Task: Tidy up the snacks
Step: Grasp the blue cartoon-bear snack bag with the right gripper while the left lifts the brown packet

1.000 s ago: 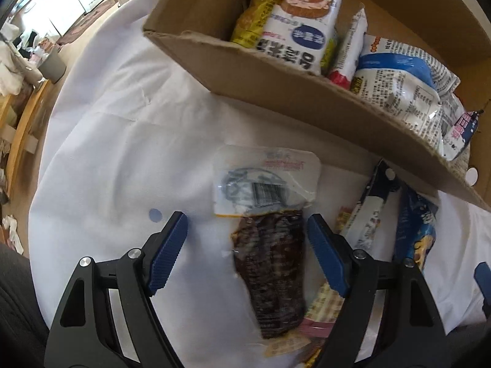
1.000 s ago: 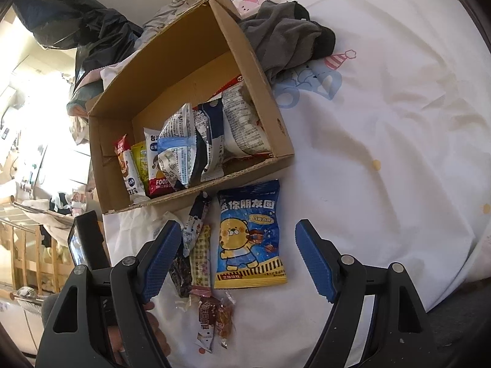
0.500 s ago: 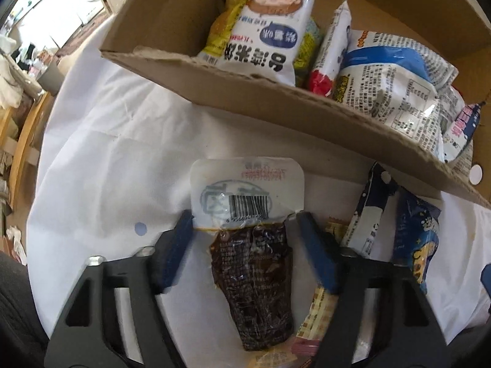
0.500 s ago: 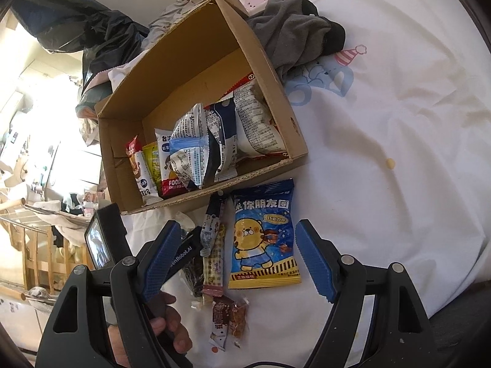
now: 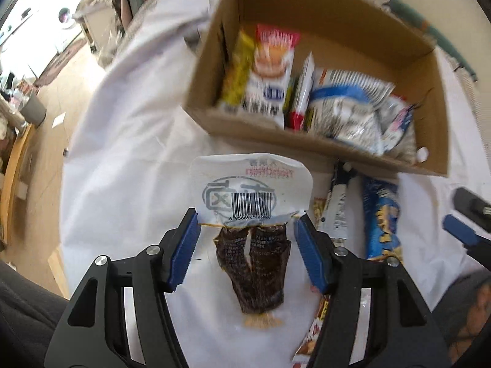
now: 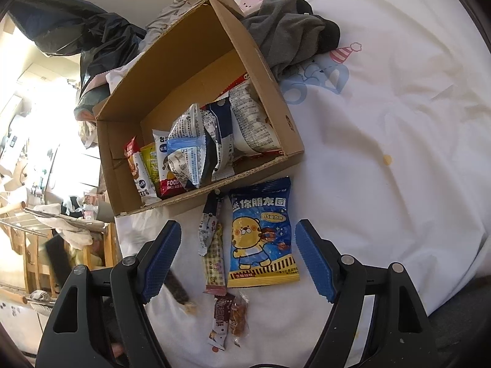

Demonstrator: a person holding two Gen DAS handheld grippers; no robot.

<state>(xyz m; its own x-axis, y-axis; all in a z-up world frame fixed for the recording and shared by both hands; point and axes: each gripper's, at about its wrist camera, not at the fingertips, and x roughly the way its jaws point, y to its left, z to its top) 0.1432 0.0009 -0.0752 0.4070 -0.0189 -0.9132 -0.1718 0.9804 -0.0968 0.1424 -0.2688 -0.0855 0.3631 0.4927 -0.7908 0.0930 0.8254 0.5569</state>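
My left gripper (image 5: 247, 224) is shut on a clear vacuum pack of dark brown meat snack (image 5: 250, 214) with a barcode, gripped by its edges and lifted above the white sheet. Its lower end shows blurred in the right wrist view (image 6: 181, 291). A cardboard box (image 5: 307, 144) holding several snack bags lies just ahead; it also shows in the right wrist view (image 6: 196, 92). My right gripper (image 6: 236, 254) is open and empty above a blue snack bag with a yellow bear (image 6: 260, 236) and narrow stick packs (image 6: 211, 245).
Two small wrapped snacks (image 6: 228, 319) lie near the front of the sheet. A grey garment (image 6: 288, 36) lies behind the box's right end. Black bags (image 6: 92, 40) sit at the back left. The bed edge drops to a wooden floor (image 5: 46, 141) on the left.
My left gripper closed on the meat snack pack and lifted it, pulling back so more of the box's inside shows. My right gripper stayed open and barely moved.
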